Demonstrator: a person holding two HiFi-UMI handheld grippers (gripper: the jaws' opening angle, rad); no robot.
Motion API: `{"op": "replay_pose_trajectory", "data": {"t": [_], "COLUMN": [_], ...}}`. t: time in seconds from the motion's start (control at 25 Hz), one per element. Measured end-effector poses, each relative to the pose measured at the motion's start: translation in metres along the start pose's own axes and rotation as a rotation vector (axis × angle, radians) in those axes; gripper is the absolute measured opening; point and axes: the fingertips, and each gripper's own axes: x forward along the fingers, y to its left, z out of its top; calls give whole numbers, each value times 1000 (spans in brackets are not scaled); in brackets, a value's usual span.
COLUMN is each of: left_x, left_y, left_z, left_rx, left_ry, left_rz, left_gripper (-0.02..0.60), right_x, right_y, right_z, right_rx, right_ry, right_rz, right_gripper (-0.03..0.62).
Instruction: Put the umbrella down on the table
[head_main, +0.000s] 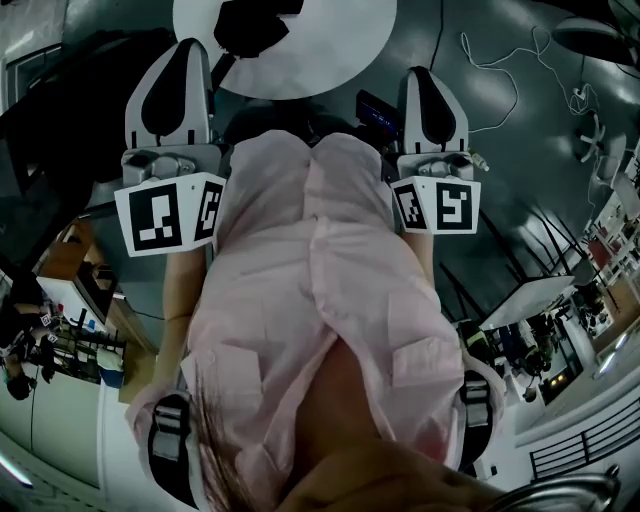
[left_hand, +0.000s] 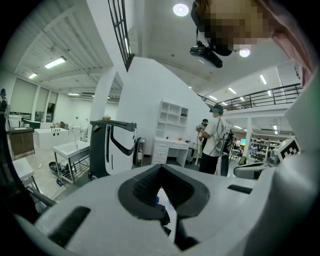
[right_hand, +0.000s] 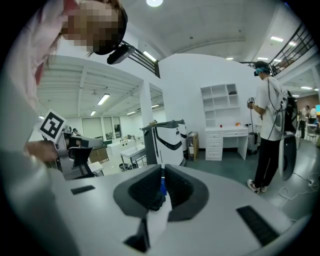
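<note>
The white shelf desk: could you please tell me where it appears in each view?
Head view: not in it.
Left gripper view: white shelf desk near centre.
Right gripper view: right of centre, mid-height.
Shared landmark: black-and-white machine just left of it.

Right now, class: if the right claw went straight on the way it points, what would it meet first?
Nothing close: the way ahead of the right claw looks free. Far off, it would probably meet the white-and-black machine, though depth is unclear.
</note>
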Motion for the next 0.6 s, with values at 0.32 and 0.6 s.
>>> {"op": "replay_pose_trajectory", "data": {"t": [0.32, 0.6], "left_x": [-8, -15], "left_y": [-13, -10], "left_z": [-31, -31], "left_rx": [-49, -53], "left_ry": [46, 41], "left_rz": [32, 80], "left_gripper": [18, 18], "right_x": [11, 11], "right_y": [3, 4], "right_z": [-17, -19], "right_rx": [2, -11], "right_ry": [28, 40], "right_rz": [56, 94], "right_gripper": [40, 40]}}
